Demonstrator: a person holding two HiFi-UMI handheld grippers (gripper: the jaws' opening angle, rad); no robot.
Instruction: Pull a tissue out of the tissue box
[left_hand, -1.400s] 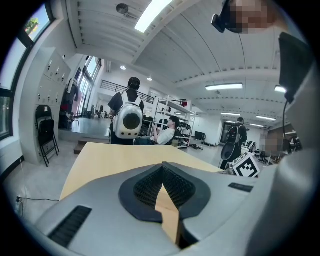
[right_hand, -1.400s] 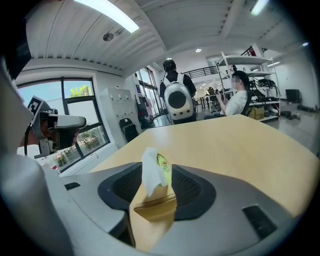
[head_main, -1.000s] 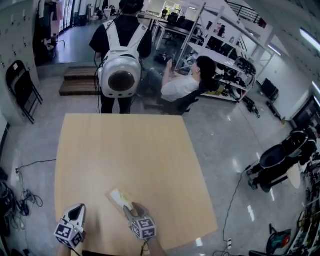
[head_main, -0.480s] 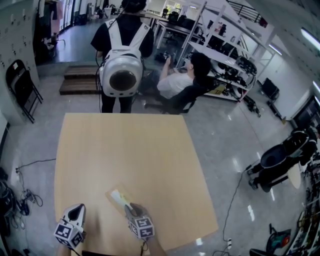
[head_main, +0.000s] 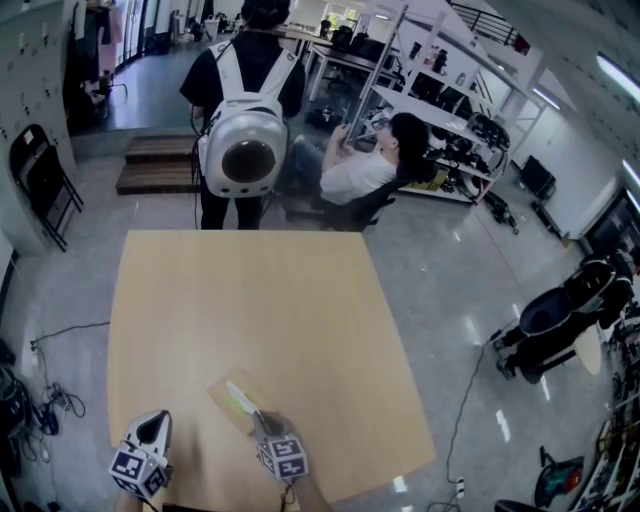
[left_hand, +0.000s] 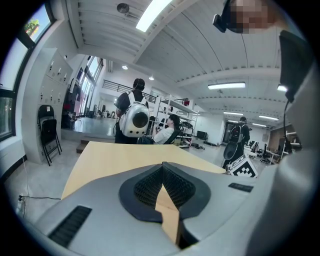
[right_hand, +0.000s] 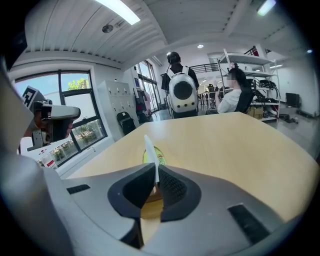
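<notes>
The tissue (right_hand: 149, 149) stands upright as a thin white sheet between the jaws of the right gripper (right_hand: 156, 172). Those jaws are closing and have come almost together, with the pads pinching the sheet's lower part. Just behind the tissue the right gripper view shows a yellow-green patch on the top of the tissue box (head_main: 234, 397).

In the head view the box is a flat tan pack lying slantwise on the pale wooden table (head_main: 260, 290), close to the table's 6 o'clock edge. The right gripper meets it from about 5 o'clock, with its tips over the box's near end and its marker cube nearer the table edge.

The left gripper (left_hand: 163, 168) sits at about 8 o'clock from the box, well apart from it and low over the table's near corner. Its jaws are together at the tips and nothing is between them — only bare tabletop shows through the narrow gap lower down.

Beyond the table's far edge, at 12 o'clock, a standing person (head_main: 245, 60) faces away, wearing a white domed backpack (head_main: 241, 150) with a dark round window. At about 1 o'clock a seated person (head_main: 358, 175) in a white top leans back in a chair. A dark folding chair (head_main: 40, 170) stands against the wall at 10 o'clock — shelving racks line the far right side.
</notes>
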